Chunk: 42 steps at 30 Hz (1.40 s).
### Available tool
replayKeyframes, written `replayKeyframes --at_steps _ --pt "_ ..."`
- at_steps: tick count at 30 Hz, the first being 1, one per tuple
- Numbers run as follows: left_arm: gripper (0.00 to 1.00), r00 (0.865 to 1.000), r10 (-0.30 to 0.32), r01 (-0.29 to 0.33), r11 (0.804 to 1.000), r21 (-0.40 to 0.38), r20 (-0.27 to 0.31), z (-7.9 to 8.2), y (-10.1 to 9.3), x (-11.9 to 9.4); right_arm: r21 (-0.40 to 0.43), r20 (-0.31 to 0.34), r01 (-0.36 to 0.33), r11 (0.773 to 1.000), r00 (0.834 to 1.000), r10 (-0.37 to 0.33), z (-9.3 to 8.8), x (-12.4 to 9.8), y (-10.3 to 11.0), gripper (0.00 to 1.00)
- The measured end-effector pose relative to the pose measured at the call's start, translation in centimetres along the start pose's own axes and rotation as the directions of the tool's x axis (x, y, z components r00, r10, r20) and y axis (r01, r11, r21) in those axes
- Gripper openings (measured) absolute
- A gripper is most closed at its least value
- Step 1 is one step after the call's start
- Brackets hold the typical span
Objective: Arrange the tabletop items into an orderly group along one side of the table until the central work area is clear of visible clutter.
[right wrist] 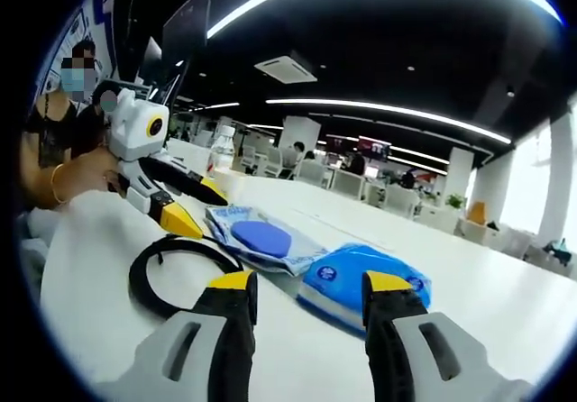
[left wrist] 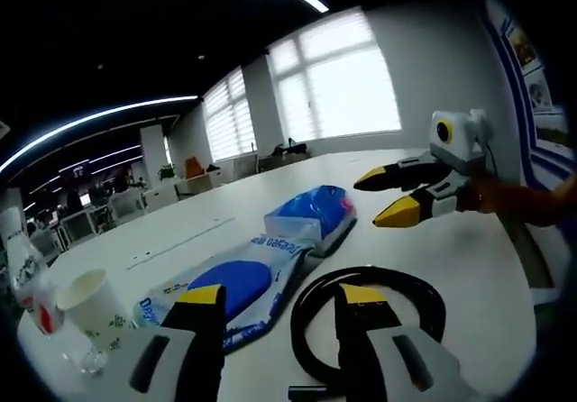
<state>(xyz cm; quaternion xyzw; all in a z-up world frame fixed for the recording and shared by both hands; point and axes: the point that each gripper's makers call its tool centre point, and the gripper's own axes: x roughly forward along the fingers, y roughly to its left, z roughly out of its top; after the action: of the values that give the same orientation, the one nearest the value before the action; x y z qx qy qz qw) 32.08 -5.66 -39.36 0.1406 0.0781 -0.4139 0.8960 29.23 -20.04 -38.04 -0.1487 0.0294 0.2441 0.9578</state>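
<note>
A long white table [left wrist: 469, 267] carries the clutter; in the left gripper view the left gripper [left wrist: 281, 305] hangs low over its near end with its yellow-tipped jaws spread apart and nothing between them; just beyond the right jaw lies a coil of black cable [left wrist: 311, 305], a loose ring flat on the tabletop; beside it, towards the middle of the table, a flat blue-and-white packet [left wrist: 236, 280] lies lengthwise, and touching its far end sits a plumper blue pouch [left wrist: 315, 214]; off to the left a white paper cup [left wrist: 90, 298] stands upright near the edge, with a clear plastic bottle [left wrist: 22, 271] just beside it; the right gripper [left wrist: 389, 196] comes in from the right of this view, held above the table past the pouch, its two jaws parted and empty, a person's hand [left wrist: 527, 199] behind it; in the right gripper view the right gripper [right wrist: 308, 287] shows the same parted jaws, gripping nothing, hovering over the tabletop with the blue pouch [right wrist: 361, 276] just ahead of its right jaw and the flat packet [right wrist: 261, 240] further on; the black cable [right wrist: 149, 267] lies to the left of them, and the left gripper [right wrist: 194, 208] reaches in over it from the left, its jaws apart; a bottle [right wrist: 221, 154] stands further back on the table; rows of desks and chairs fill the room behind, under long ceiling lights, with bright windows [left wrist: 338, 86] along the far wall.
</note>
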Motion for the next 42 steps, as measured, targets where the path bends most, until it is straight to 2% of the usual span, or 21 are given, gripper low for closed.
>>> replayKeyframes --at_steps 13,17,21,28,33,42 --pt "0.47 1.000 -0.012 0.012 1.000 -0.008 -0.010 -0.6 -0.4 -0.3 0.020 0.008 -0.030 0.999 1.000 0.029 0.4 -0.3 1.4 0.45" --pt "0.45 1.000 -0.022 0.022 1.000 -0.011 -0.007 -0.9 -0.5 -0.3 0.017 -0.004 -0.037 0.999 0.999 0.037 0.1 -0.4 1.9 0.45" --pt "0.44 1.000 -0.027 0.026 0.999 -0.019 -0.008 -1.2 -0.6 -0.4 0.056 -0.001 -0.045 0.997 0.999 0.045 -0.1 -0.6 2.1 0.45" --pt "0.43 0.999 -0.044 0.044 0.999 -0.022 -0.015 -1.7 -1.0 -0.3 0.075 -0.018 -0.053 0.996 0.998 0.055 -0.8 -0.7 2.8 0.44" --pt "0.38 0.999 -0.049 0.049 0.999 -0.019 -0.018 -2.1 -1.3 -0.3 0.073 -0.022 -0.071 0.995 0.997 0.072 -1.1 -0.7 3.6 0.44" --pt "0.36 0.997 -0.076 0.075 0.996 -0.058 -0.018 -2.2 -1.8 -0.2 0.091 -0.034 -0.110 0.990 0.993 0.114 -1.9 -0.8 5.2 0.45"
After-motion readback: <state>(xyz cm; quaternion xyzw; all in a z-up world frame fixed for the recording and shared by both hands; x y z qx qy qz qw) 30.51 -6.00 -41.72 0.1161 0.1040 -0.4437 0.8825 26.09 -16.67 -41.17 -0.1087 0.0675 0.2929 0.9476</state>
